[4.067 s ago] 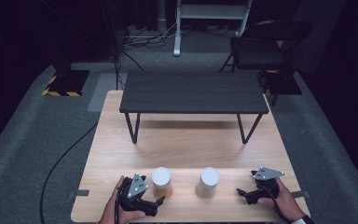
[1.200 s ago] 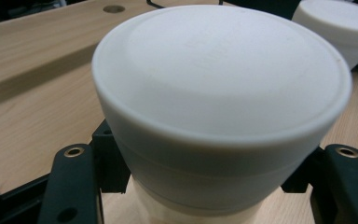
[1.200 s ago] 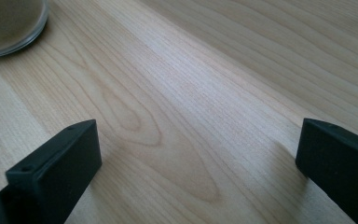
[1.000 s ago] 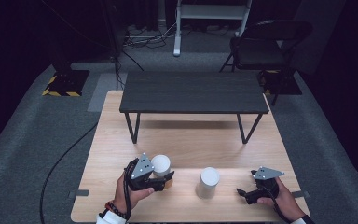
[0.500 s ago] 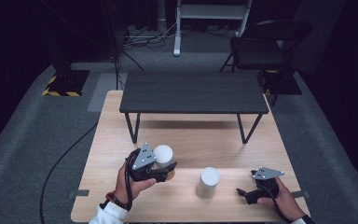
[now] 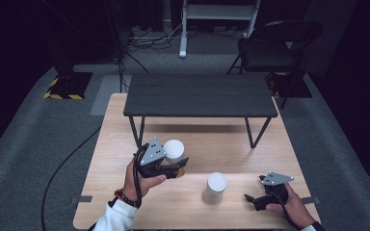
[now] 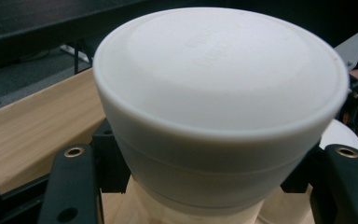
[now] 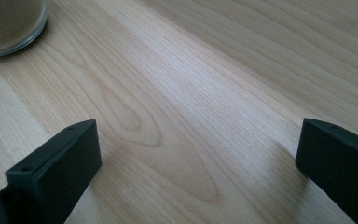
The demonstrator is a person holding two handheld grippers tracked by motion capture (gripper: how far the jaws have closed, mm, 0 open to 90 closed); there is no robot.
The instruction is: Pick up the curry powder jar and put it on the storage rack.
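Dark studio, grey carpet; light wooden table (image 6: 125, 192) with a low black bench (image 6: 200, 96) standing on its far half; a black chair (image 6: 270, 48) behind.

Left gripper (image 6: 173, 168) holds a white-lidded jar (image 6: 174, 150) raised off the table, jaws clamped on the body just below the lid; jar looks rigid, smooth, probably light; the sides are likely slippery, so gripping under the lid rim seems safest.

Second white-lidded jar (image 6: 215, 188) stands on the table between the two grippers.

Right gripper (image 6: 255, 199) rests low near the table edge; jaws wide apart, nothing between them but bare wood.
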